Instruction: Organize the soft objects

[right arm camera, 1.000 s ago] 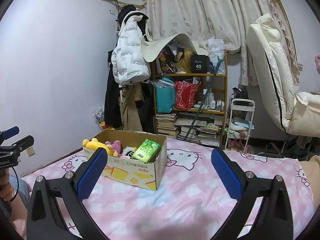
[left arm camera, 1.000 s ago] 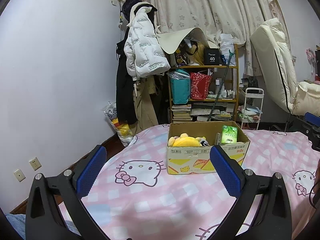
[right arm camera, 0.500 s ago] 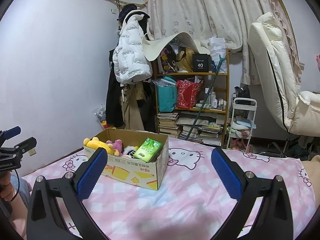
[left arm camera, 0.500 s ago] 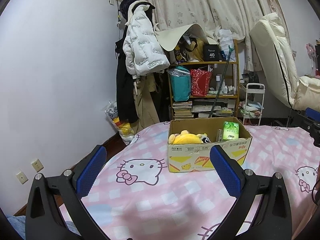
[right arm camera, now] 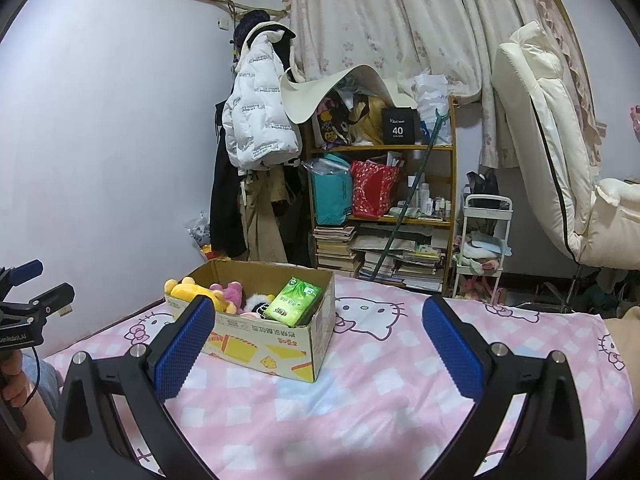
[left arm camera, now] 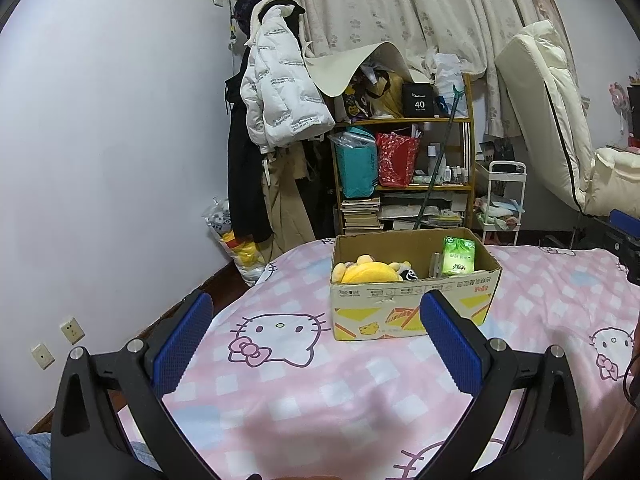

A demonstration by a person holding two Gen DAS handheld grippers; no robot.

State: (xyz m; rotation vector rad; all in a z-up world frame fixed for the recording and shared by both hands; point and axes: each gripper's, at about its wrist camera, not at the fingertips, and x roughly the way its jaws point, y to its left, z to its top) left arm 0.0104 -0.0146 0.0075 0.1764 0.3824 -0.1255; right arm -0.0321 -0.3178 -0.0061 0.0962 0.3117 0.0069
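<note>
While both tongs (left arm camera: 316,338) (right arm camera: 318,330) gape empty, cardboard box (left arm camera: 412,304) with yellow plush (left arm camera: 370,272) sits ahead, apart.

We see a plain pale wall (right arm camera: 100,140), floral cream curtains (right arm camera: 380,12), and a cluttered wooden shelf unit (right arm camera: 400,148) beyond the pink checked bedsheet's (right arm camera: 360,400) far edge.

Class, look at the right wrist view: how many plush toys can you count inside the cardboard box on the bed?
3: a yellow plush at the cardboard box's left end, a pink plush beside it, and a white-and-black plush next to the green tissue pack. More may lie hidden underneath.
</note>
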